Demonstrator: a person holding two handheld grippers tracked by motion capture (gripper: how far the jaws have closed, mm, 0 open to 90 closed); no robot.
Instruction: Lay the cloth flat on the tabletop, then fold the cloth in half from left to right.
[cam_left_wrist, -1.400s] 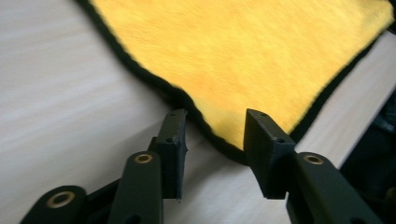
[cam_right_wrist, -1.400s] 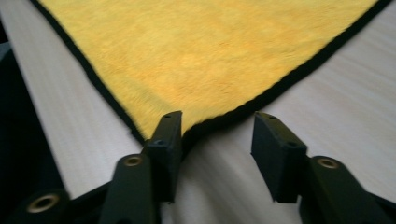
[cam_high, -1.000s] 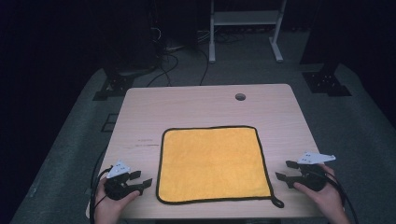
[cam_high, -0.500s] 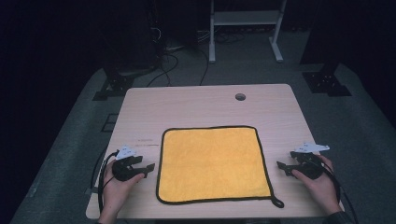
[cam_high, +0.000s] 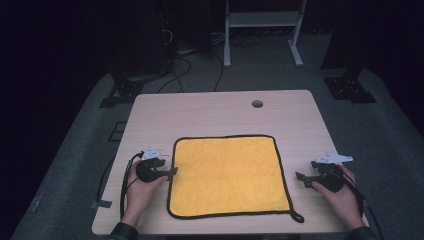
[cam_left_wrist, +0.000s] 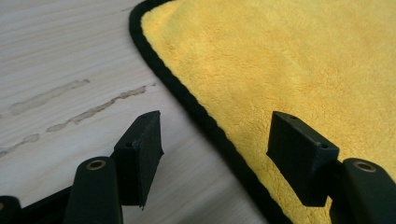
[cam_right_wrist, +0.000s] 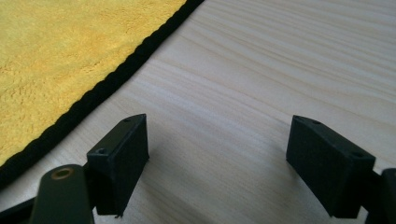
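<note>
Cloth (cam_high: 227, 175): yellow, black rim, lying flat on the surface (cam_high: 200, 112), a bit toward 6 o'clock from the middle.
Loop (cam_high: 297, 218): small, black, at the cloth's corner near 5 o'clock.
Left tongs (cam_high: 171, 172): at 9 o'clock from the cloth, held in the left hand (cam_high: 140, 187), tips pointing toward 3 o'clock, right at the cloth's rim.
Left tongs, state: wide apart, gripping nothing.
Left tongs, close up: one jaw over bare wood, the other over the yellow cloth (cam_left_wrist: 289, 70), black rim running between them.
Right tongs (cam_high: 299, 177): at 3 o'clock from the cloth, held in the right hand (cam_high: 342, 195), tips pointing toward 9 o'clock, near the rim but not touching.
Right tongs, state: wide apart, gripping nothing.
Right tongs, close up: both jaws over bare wood, cloth (cam_right_wrist: 60, 51) off toward 10 o'clock.
Cables: black, trailing from both tongs toward 6 o'clock.
Hole (cam_high: 257, 104): small and round, in the surface near 12 o'clock, well apart from the cloth.
Marks (cam_left_wrist: 70, 100): pale streaks on the wood, seen past the left tongs toward 10 o'clock.
</note>
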